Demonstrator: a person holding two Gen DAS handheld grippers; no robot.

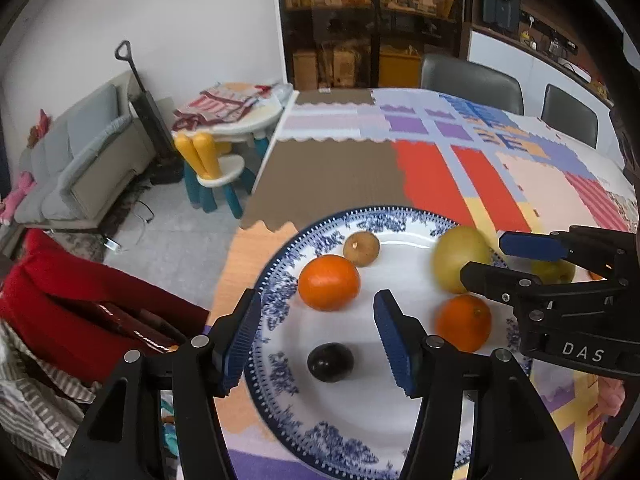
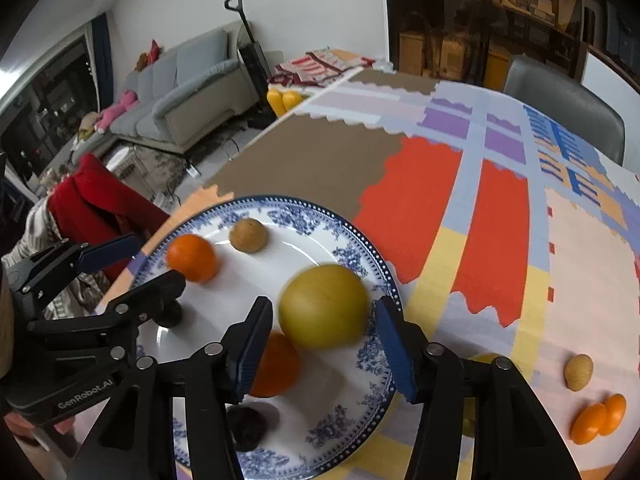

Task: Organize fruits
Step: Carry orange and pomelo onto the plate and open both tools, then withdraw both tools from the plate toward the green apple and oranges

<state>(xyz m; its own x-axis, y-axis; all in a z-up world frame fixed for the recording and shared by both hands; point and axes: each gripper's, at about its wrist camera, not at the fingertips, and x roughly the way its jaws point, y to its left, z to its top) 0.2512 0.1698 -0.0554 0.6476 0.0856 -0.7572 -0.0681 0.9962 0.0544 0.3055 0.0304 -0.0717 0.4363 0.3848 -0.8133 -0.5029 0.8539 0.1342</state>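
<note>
A blue-and-white plate holds two oranges, a brown round fruit, a dark plum and a yellow-green pear. My left gripper is open above the plate, over the plum. My right gripper is open, with the pear between its fingers and not clamped. Another dark fruit lies on the plate's near side. On the cloth to the right lie a brown fruit, two small oranges and a yellow fruit, partly hidden.
The table carries a patchwork cloth. Its left edge is close to the plate. A red garment on a chair stands left. Grey chairs stand at the far side. A sofa and a child's table are beyond.
</note>
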